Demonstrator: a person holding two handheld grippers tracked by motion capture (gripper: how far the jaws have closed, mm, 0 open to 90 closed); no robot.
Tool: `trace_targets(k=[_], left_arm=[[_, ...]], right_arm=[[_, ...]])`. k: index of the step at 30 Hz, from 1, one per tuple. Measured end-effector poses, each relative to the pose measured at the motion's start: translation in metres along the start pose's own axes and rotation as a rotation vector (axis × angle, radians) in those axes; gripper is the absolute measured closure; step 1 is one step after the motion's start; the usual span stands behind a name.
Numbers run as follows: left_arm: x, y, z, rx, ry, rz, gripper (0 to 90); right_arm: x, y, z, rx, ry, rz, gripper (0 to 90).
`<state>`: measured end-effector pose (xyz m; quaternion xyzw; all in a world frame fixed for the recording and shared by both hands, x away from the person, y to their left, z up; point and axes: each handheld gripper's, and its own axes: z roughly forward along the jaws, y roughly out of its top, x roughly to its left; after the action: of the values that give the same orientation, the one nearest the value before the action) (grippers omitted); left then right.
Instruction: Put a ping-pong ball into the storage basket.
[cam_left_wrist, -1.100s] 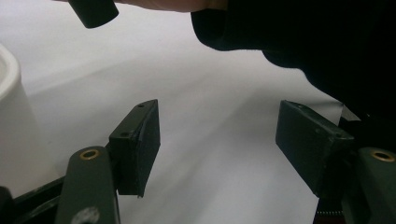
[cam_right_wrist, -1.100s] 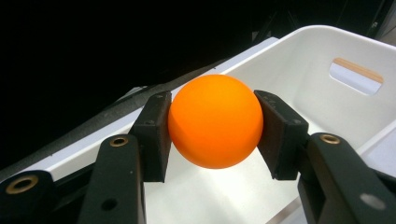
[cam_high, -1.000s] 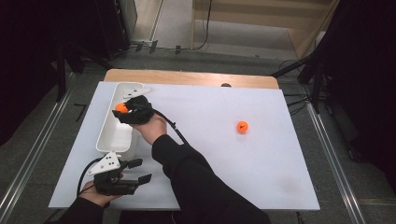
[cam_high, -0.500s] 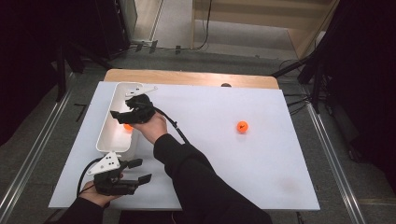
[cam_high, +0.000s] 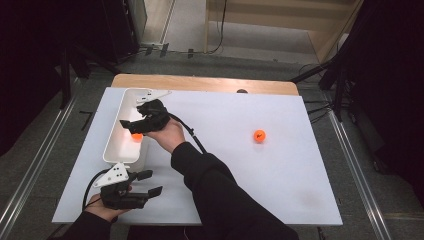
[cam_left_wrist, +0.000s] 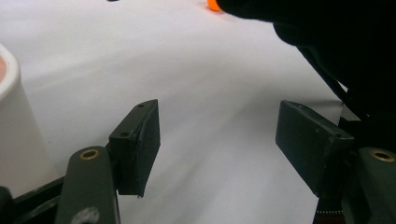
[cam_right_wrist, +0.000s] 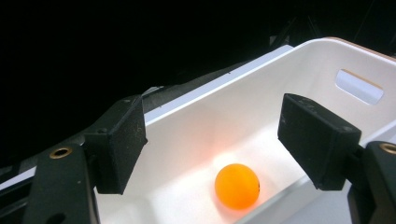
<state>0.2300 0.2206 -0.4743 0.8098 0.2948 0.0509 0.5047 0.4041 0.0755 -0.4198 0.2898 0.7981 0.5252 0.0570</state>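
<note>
- left gripper (cam_high: 142, 183) is sitting low on the white table (cam_high: 300, 165), just past the near end of the white bin (cam_high: 114, 145); the person's left hand (cam_high: 102, 207) is gripping it from behind, mostly cut off by the frame edge.
- Its jaws are standing wide apart with nothing between them; in the left gripper view a dark sleeve (cam_left_wrist: 336, 42) is blocking the upper right.
- right gripper (cam_high: 129, 125) is hovering over the bin, hand (cam_high: 167, 134) wrapped around its body, forearm reaching across from the right.
- Its jaws are spread apart, gripping nothing; an orange ball (cam_right_wrist: 236, 185) is lying on the bin floor below and between them, near the bin's closer wall.
- In the high view that ball is half hidden under the gripper, showing as an orange glow.
- second orange ball (cam_high: 259, 135) is lying well off to the right of both grippers; it has a small dark mark, too small to read.
</note>
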Motion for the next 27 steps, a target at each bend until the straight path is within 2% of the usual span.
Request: trace_targets(k=[12, 15, 27], left_arm=[[0.001, 0.0, 0.0, 0.0, 0.004, -0.002, 31.4], [0.001, 0.0, 0.002, -0.003, 0.002, -0.006, 31.4], [0.0, 0.0, 0.002, -0.004, 0.001, -0.007, 31.4]], right_arm=[[-0.005, -0.002, -0.024, -0.003, 0.031, 0.01, 22.2], [-0.006, -0.003, -0.029, 0.004, 0.019, 0.0, 22.2], [-0.015, -0.013, -0.053, -0.004, 0.021, 0.029, 22.2]])
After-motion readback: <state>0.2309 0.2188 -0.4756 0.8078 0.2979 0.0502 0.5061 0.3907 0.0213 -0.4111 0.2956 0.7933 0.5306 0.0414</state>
